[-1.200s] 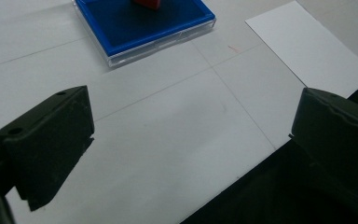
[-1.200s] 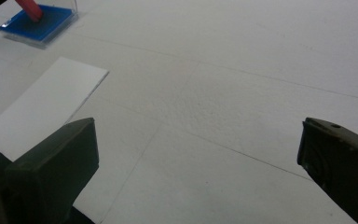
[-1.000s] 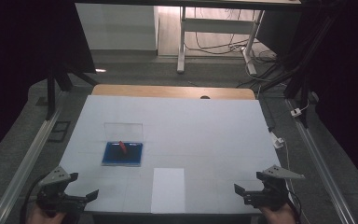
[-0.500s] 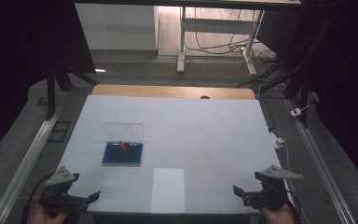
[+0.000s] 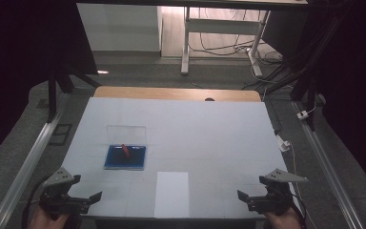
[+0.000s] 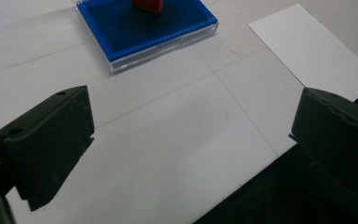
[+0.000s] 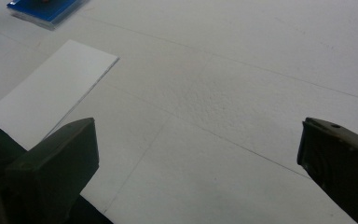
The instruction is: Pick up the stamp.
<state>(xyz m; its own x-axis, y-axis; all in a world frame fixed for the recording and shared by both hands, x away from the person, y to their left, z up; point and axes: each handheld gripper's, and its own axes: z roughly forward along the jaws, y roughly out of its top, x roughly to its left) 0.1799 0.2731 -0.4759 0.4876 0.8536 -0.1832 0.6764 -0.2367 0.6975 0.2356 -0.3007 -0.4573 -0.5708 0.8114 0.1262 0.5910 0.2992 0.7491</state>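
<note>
My left gripper [image 5: 76,198] sits at the lower left of the high view, at the near edge of the table [image 5: 209,129], and the blue case [image 5: 125,157] lies up and to the right of it, nearer to it than to my right gripper [image 5: 259,199] at the lower right. The case is open: its clear lid [image 5: 126,134] lies flat on the far side of the blue tray, and a small red piece [image 5: 125,150] rests on the blue, its long axis running roughly toward the far edge with a slight slant. In the left gripper view the case [image 6: 144,28] fills the upper middle, straight ahead between my jaws. A white card [image 5: 172,193] lies at the bottom centre, between the two grippers. Both grippers stand spread wide, holding nothing and touching nothing. I judge the left hand better placed to reach the red piece.
</note>
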